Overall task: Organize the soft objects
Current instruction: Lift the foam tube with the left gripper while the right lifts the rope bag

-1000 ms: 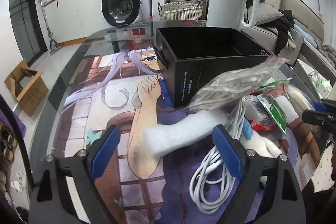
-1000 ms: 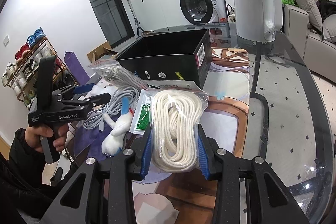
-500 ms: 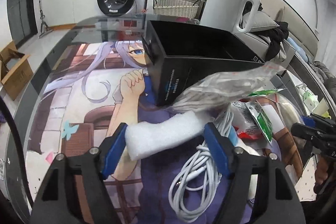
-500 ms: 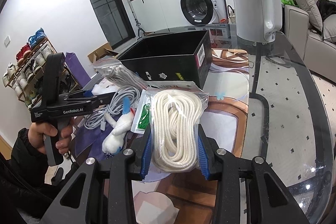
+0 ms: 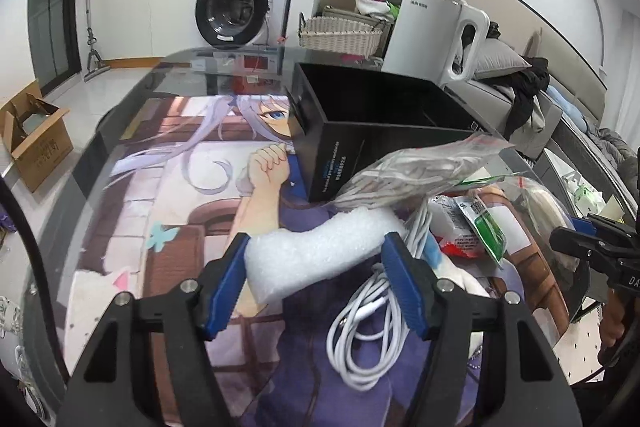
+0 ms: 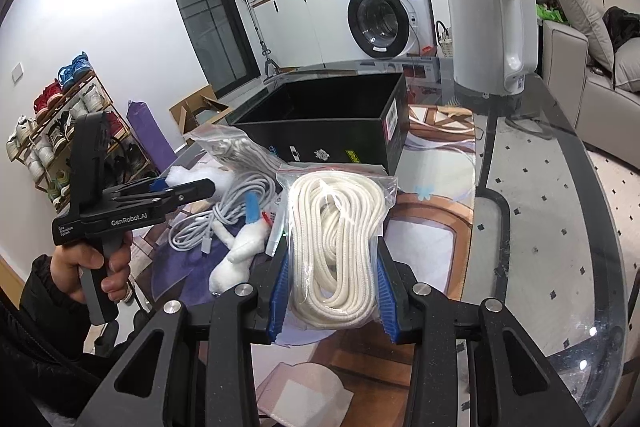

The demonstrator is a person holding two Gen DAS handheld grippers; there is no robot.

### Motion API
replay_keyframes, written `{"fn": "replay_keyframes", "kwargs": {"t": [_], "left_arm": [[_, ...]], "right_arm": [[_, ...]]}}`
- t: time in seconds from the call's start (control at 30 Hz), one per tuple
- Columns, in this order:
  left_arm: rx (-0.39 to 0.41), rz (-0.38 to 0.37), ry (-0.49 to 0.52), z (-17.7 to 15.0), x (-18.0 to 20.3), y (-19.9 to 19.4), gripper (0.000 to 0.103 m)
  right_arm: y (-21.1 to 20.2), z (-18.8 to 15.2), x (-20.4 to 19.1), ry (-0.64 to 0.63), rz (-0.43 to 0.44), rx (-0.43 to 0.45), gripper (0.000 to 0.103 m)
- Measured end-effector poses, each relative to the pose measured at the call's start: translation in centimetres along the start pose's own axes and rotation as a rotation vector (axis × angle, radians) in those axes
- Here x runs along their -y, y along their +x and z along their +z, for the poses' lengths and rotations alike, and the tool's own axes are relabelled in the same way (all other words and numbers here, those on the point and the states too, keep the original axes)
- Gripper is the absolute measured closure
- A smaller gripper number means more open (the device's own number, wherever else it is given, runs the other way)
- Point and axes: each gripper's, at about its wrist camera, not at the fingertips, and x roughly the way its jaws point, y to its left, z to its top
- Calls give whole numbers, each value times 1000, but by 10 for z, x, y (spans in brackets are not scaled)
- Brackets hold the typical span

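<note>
A white foam piece (image 5: pixel 312 255) lies crosswise between the blue pads of my left gripper (image 5: pixel 316 247). The jaws are closing, and both pads touch the foam's ends. From the right wrist view the left gripper (image 6: pixel 188 187) shows with foam (image 6: pixel 176 177) at its tip. My right gripper (image 6: pixel 332 267) is shut on a clear bag of white rope (image 6: pixel 336 227), held above the mat. An open black box (image 5: pixel 384 115) stands just beyond the pile, and its inside looks bare.
A coiled white cable (image 5: pixel 368 331), a bag of grey cord (image 5: pixel 420 167), snack packets (image 5: pixel 476 227) and a white plush toy (image 6: pixel 240 255) lie on the printed mat. A white kettle (image 6: pixel 492 27) stands behind the box. The glass table's rim (image 6: pixel 600 227) curves at right.
The left jaws have narrowed until the pads meet the foam's ends, and the left gripper has shifted slightly. The right gripper and its rope bag have stayed still.
</note>
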Motion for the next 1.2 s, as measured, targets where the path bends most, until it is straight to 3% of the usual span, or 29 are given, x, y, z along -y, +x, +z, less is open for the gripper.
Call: {"fn": "replay_keyframes", "kwargs": {"t": [0.6,1.2], "left_arm": [[149,34,-15,6,-1,-73,37],[196,21,41,56,19,-62,37]], "right_arm": [[-27,12,-21,-45,-16,84,65],[-12,53,-19,-79,-50,107,65]]}}
